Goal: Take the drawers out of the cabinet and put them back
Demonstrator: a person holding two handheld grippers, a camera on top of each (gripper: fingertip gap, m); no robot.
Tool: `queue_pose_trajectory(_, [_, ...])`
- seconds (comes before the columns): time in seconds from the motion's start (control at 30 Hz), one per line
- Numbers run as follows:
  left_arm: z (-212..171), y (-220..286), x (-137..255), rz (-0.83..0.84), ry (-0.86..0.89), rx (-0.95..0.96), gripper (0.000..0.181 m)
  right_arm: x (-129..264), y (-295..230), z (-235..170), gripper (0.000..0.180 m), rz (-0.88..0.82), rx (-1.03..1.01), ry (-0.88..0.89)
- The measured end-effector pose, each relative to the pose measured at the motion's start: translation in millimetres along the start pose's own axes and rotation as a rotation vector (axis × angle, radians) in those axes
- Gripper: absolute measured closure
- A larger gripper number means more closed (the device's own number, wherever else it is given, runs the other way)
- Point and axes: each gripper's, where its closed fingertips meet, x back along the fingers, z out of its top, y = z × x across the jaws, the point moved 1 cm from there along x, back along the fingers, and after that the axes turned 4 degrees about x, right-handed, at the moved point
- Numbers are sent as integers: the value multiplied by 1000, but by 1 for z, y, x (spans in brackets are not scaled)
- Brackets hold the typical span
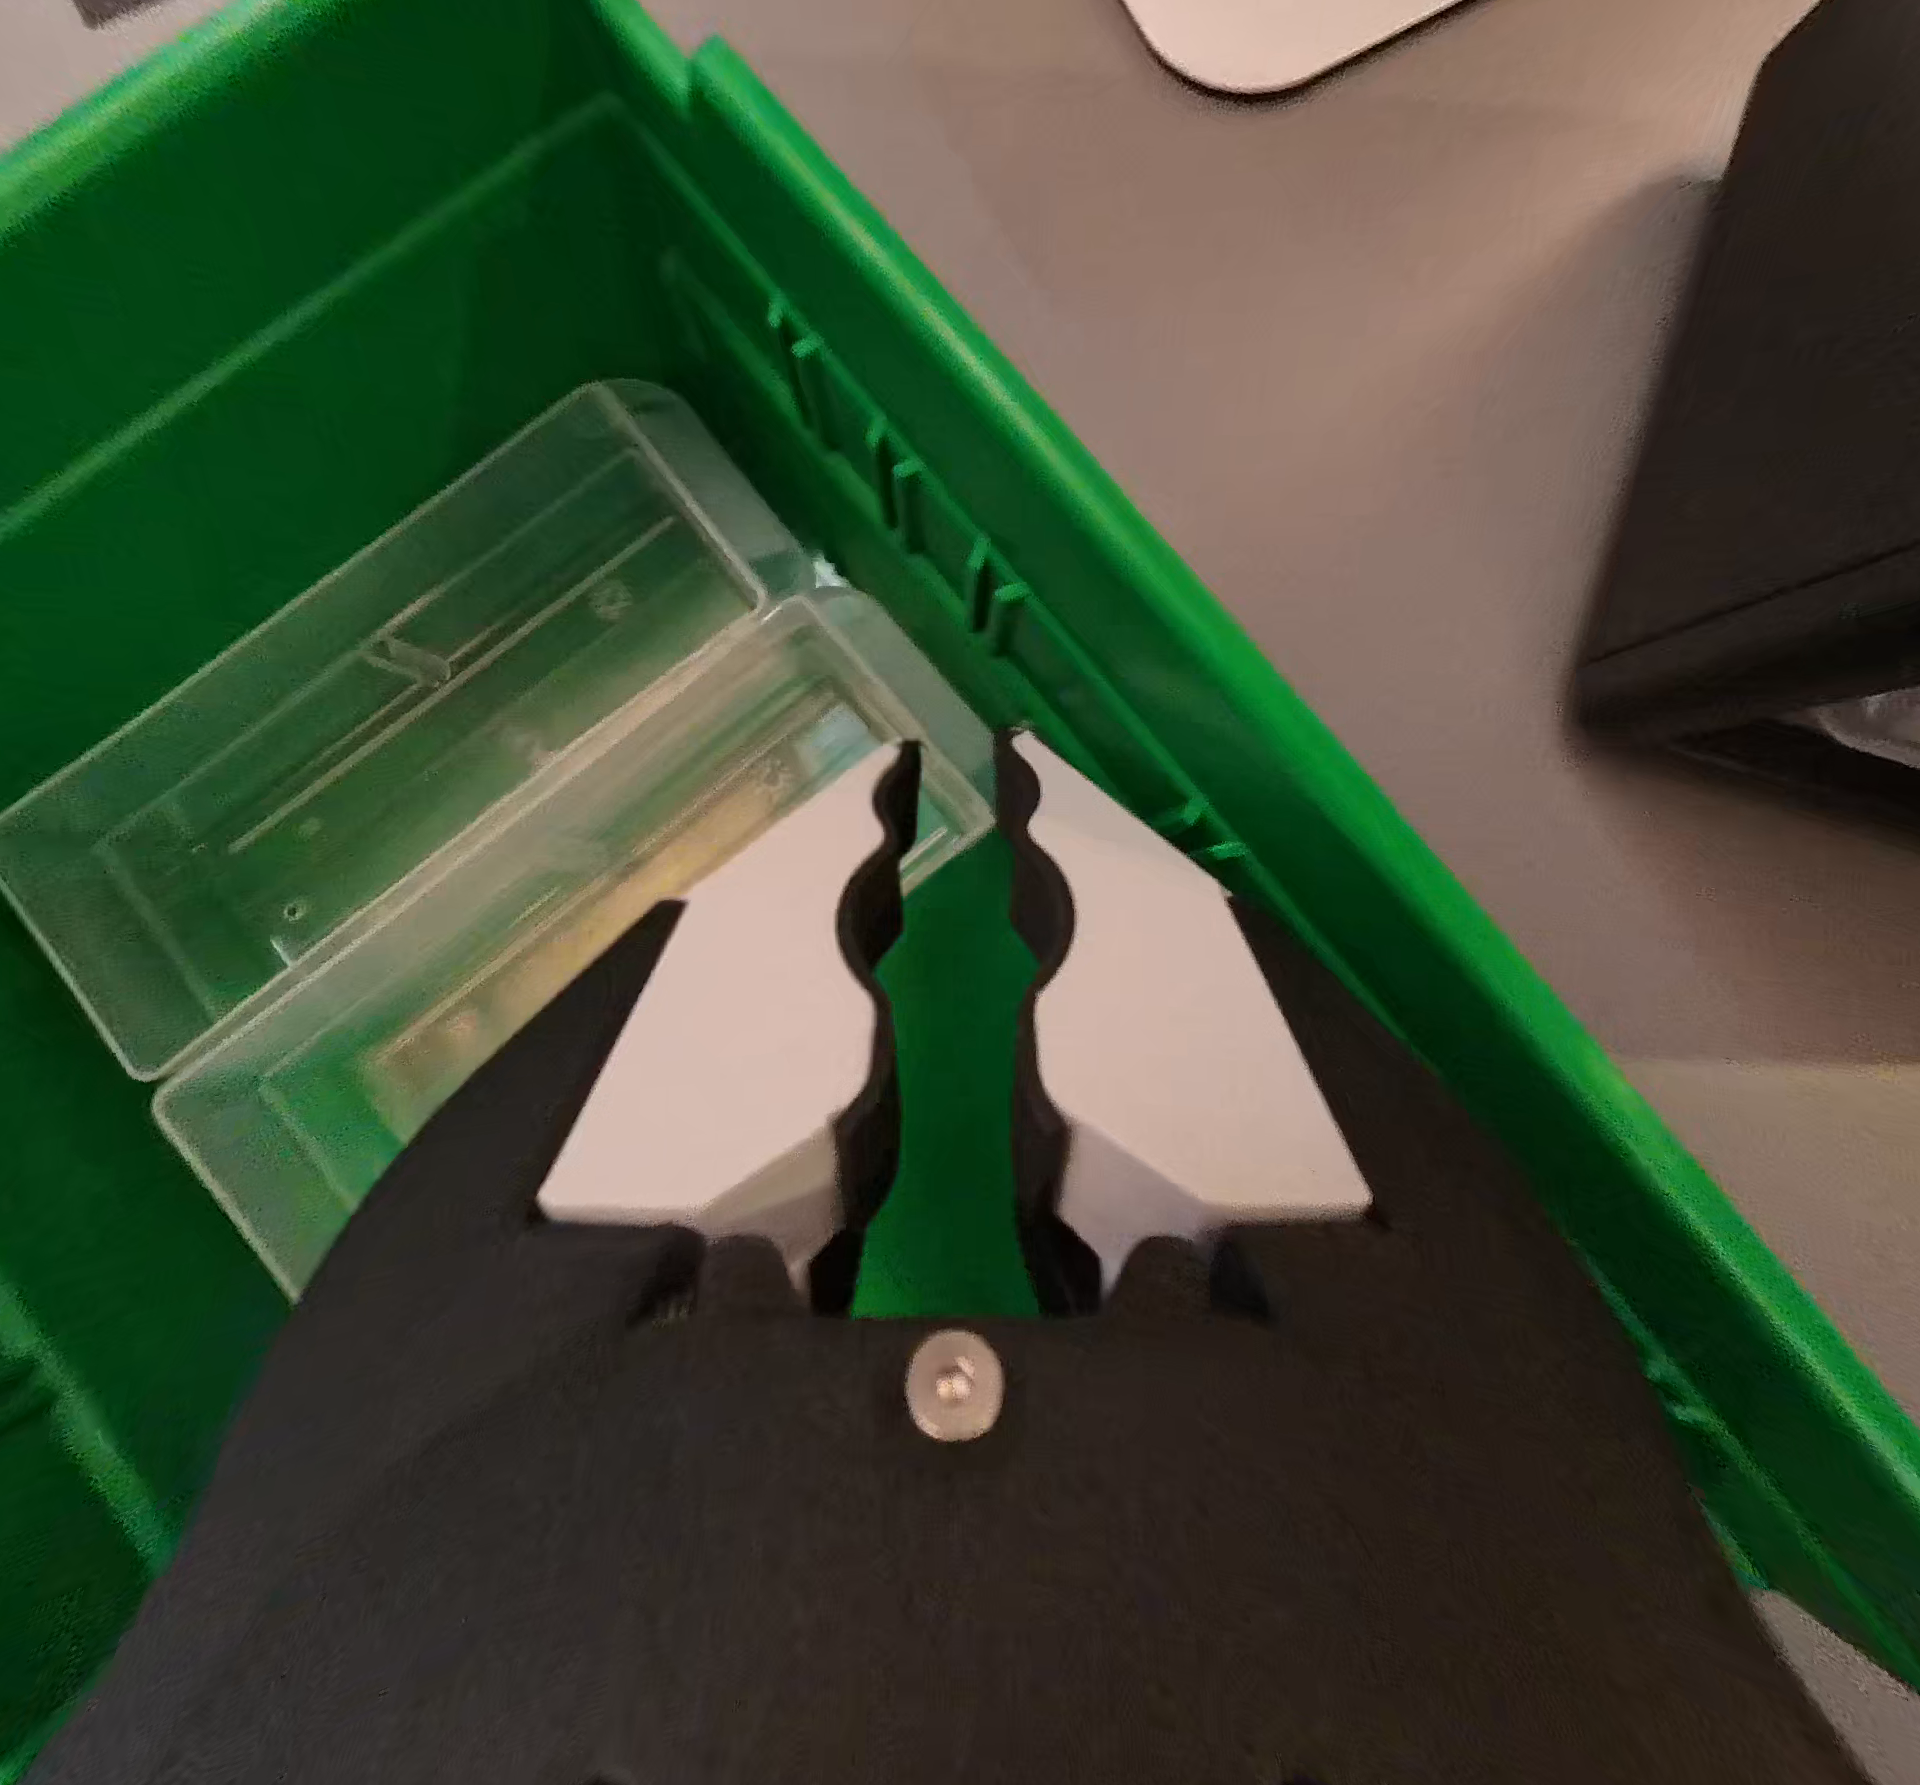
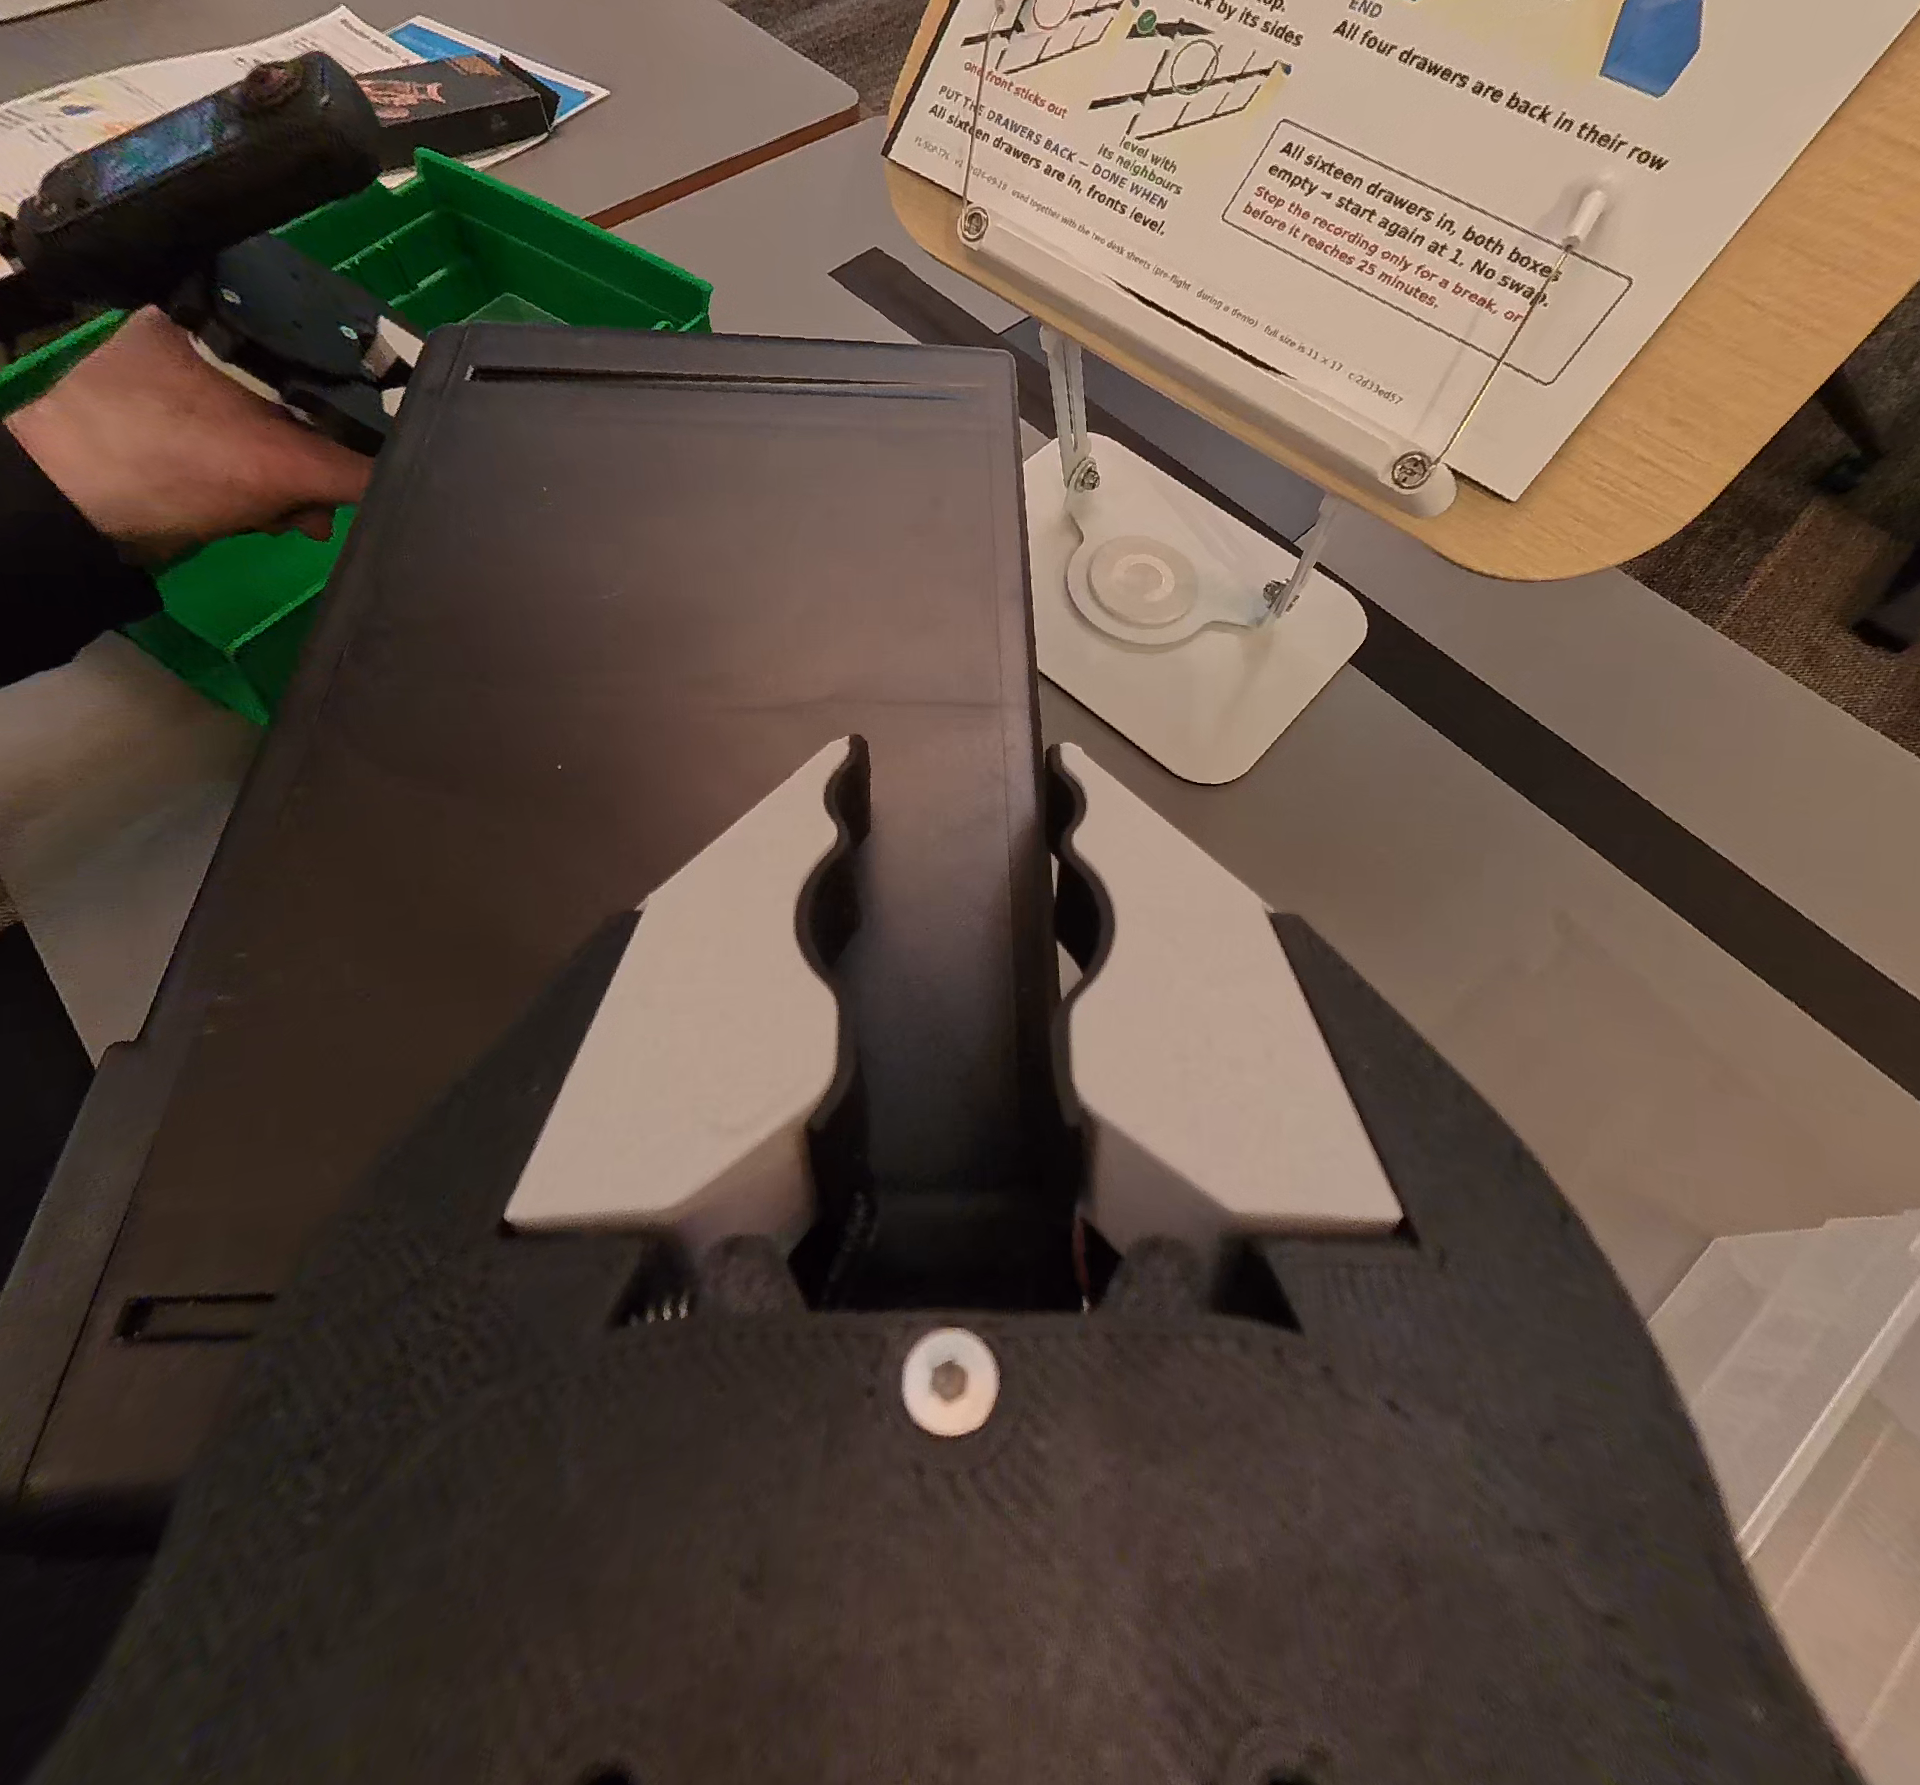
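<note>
Left tongs [image 1: 958,748] narrowly apart, clamped on nothing, tips at the corner of a clear drawer [image 1: 582,914] lying beside a second clear drawer [image 1: 395,696] inside the green bin [image 1: 1091,613]. Right tongs [image 2: 956,764] apart, gripping nothing, held over the flat top of the black cabinet [image 2: 623,644] on the grey table [image 2: 1403,956]; instruction board [image 2: 1455,177] on its stand beyond

Bright green bin [image 1: 312,208], two clear see-through drawers [image 1: 436,696] inside it. Matte black cabinet [image 2: 644,613] on a grey table [image 2: 1455,904]. Black grippers with pale grey finger backs, a white-based stand [image 2: 1216,613] behind.
</note>
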Motion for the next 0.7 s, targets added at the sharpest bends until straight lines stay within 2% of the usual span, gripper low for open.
queue_pose_trajectory(0.1, [-8,0,7,-2,-63,-36,170,0,0,0,148,2,0,1])
queue_pose_trajectory(0.23, [-36,-2,32,-49,-229,-75,175,0,0,0,148,2,2,2])
queue_pose_trajectory(0.3, [-34,-5,41,-50,-190,-94,164,0,0,0,148,3,3,1])
queue_pose_trajectory(0.37, [-26,-6,42,-44,-141,-76,142,0,0,0,148,4,4,0])
queue_pose_trajectory(0.47, [-28,-14,28,34,-200,-97,129,0,0,0,148,4,2,1])
queue_pose_trajectory(0.5, [-28,-16,21,46,-208,-105,133,0,0,0,148,4,2,2])
queue_pose_trajectory(0.6, [-30,-14,3,44,-235,-98,160,0,0,0,148,4,1,2])
queue_pose_trajectory(0.7, [-31,-8,5,18,-236,-97,162,0,0,0,148,6,-1,2])
